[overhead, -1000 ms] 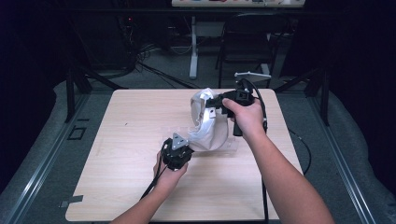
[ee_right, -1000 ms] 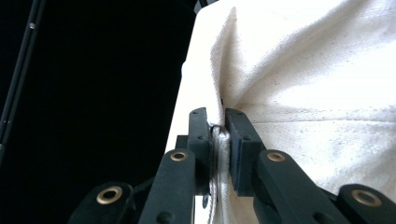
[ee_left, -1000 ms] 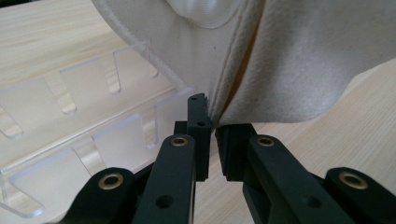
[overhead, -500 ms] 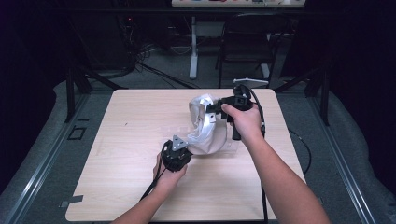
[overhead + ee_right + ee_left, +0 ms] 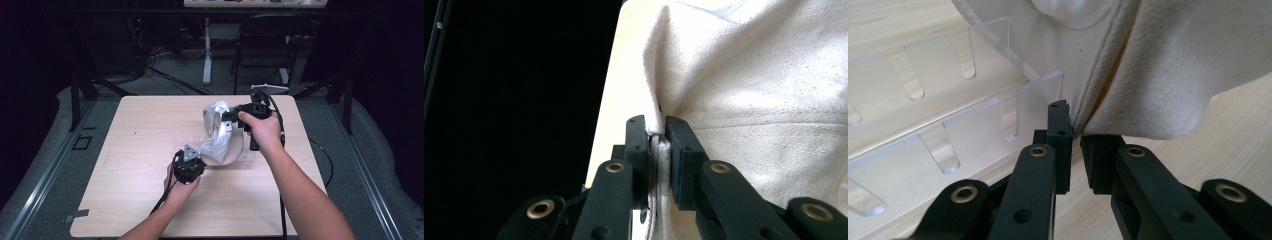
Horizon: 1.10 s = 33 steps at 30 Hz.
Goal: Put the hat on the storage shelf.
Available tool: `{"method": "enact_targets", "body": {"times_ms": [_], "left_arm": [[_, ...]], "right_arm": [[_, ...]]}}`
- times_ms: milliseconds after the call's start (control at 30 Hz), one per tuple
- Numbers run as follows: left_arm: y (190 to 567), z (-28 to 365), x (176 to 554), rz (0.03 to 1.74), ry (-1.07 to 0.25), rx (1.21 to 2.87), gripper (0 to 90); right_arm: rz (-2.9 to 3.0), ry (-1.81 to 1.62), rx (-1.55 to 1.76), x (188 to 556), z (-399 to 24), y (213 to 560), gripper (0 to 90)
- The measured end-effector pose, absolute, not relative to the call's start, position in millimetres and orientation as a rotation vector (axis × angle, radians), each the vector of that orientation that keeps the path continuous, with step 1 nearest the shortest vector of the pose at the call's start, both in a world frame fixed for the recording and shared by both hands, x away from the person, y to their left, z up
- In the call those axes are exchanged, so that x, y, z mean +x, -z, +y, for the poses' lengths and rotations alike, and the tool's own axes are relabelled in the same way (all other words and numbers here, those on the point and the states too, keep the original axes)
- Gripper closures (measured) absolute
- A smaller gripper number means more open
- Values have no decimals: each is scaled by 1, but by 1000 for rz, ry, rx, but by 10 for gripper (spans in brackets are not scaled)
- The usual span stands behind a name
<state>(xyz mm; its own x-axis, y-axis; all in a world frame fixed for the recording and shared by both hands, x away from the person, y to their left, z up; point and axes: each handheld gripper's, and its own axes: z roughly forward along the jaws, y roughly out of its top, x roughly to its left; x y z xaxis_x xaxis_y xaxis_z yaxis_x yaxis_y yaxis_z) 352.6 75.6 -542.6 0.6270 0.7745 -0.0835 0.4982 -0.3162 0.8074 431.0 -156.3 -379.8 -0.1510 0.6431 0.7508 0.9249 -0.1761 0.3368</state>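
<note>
A white cloth bag (image 5: pixel 222 135) is draped over a clear acrylic rack (image 5: pixel 248 158) in the middle of the table. At its upper right my right gripper (image 5: pixel 226 117) is shut on the bag's hem; the right gripper view shows the hem (image 5: pixel 659 150) pinched between the pads of the right gripper (image 5: pixel 656 125). My left gripper (image 5: pixel 199 159) sits at the bag's lower left corner. Its jaws have just been opening: in the left gripper view the left gripper (image 5: pixel 1075 135) shows a narrow gap with nothing in it. The cloth edge (image 5: pixel 1098 112) hangs just at the tips, next to the rack (image 5: pixel 923 130).
The wooden table (image 5: pixel 140 130) has bare room to the left and along the front. Dark floor, cables and a chair (image 5: pixel 260 45) lie beyond the far edge. A cable (image 5: pixel 165 200) trails from the left gripper towards the near edge.
The right gripper has sunk a little with the cloth in it, and the bag's top has slumped slightly. The left hand has kept its place.
</note>
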Motion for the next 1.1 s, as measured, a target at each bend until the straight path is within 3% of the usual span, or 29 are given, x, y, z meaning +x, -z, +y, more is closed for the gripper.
{"method": "enact_targets", "body": {"times_ms": [500,1100], "left_arm": [[541,77,352,997,-406,1971,812],[529,85,344,1008,-389,1975,618]], "right_arm": [[-1760,1264,-1803,430,-159,379,785],[-1780,1309,-1826,423,-179,367,659]]}}
